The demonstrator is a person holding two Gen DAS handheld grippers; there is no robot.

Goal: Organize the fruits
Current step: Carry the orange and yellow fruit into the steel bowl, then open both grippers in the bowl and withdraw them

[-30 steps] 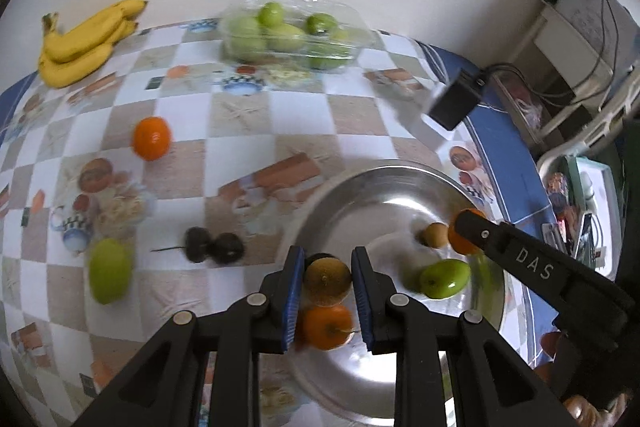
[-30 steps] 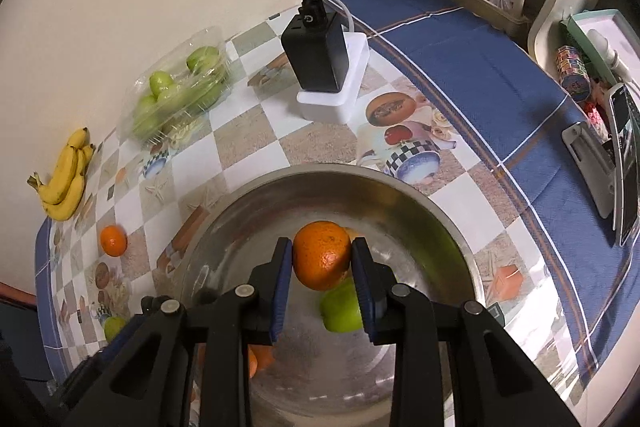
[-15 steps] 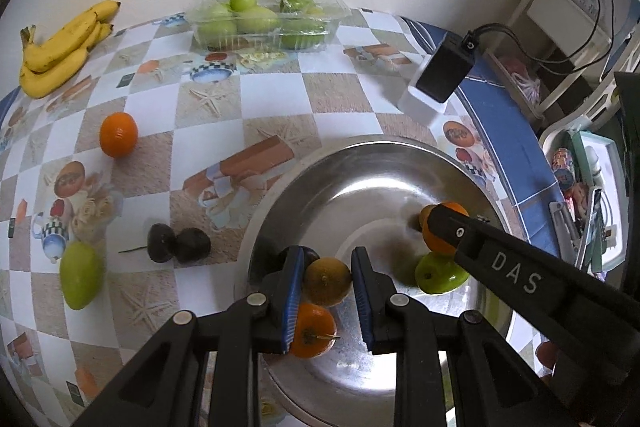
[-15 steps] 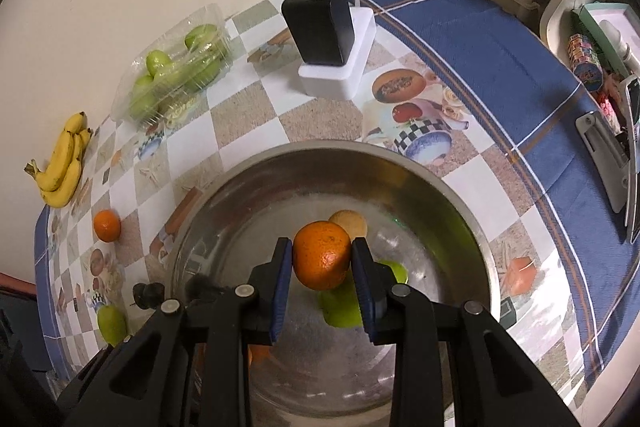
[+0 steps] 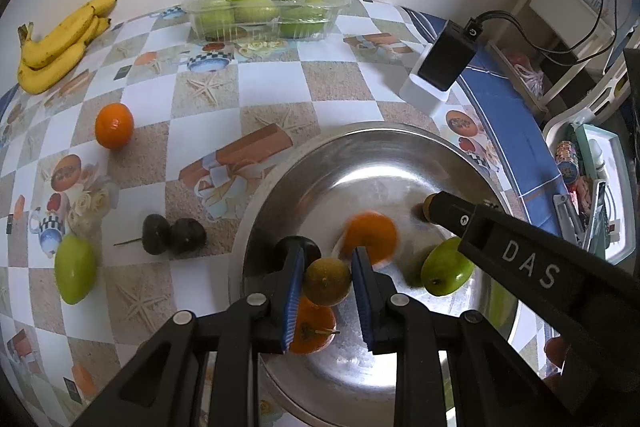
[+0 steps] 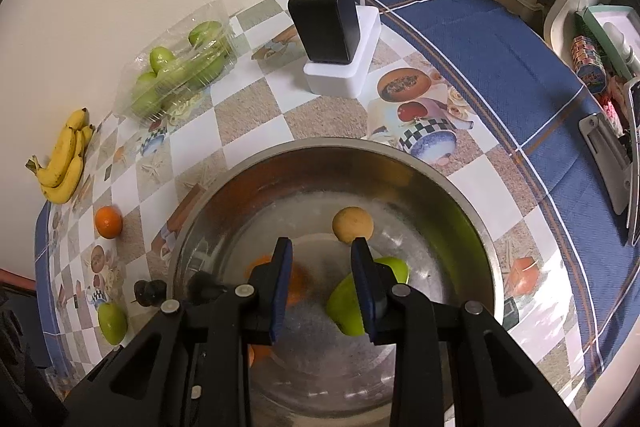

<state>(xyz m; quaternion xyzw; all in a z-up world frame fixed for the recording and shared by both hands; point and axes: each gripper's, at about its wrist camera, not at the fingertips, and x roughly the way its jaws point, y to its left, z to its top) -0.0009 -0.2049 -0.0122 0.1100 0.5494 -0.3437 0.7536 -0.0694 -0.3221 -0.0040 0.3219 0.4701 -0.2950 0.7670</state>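
We work over the steel bowl (image 5: 400,147), which fills the space under and ahead of both tools, and the step in hand, as we judge it, is to lay fruit into it gently. The left gripper (image 5: 326,281) has its jaws pinching a yellow-brown round fruit (image 5: 326,279), held above the near part of the bowl; directly below the jaws lies an orange with a stem (image 5: 314,327), and a dark fruit (image 5: 298,245) sits just outside the left jaw. The right gripper (image 6: 322,281) has its jaws spread with nothing between them. Just beyond the left tool's right jaw there is a blurred orange (image 5: 370,237), so we think it is rolling or falling, though the blur does not let us be sure. To the right of that jaw, a green mango-like fruit (image 5: 446,269) lies partly under the right tool's arm, and a small tan fruit (image 6: 352,225) rests just ahead of the right tool's jaws. To do this well, we should lower the held fruit close to a free part of the bowl floor, a little ahead of the jaws, not on the orange below, and open slowly so it does not bounce. Well to the left of the jaws, outside the bowl, an orange on the cloth (image 5: 114,125), a green fruit (image 5: 76,269) and two dark fruits (image 5: 174,235) wait for us.
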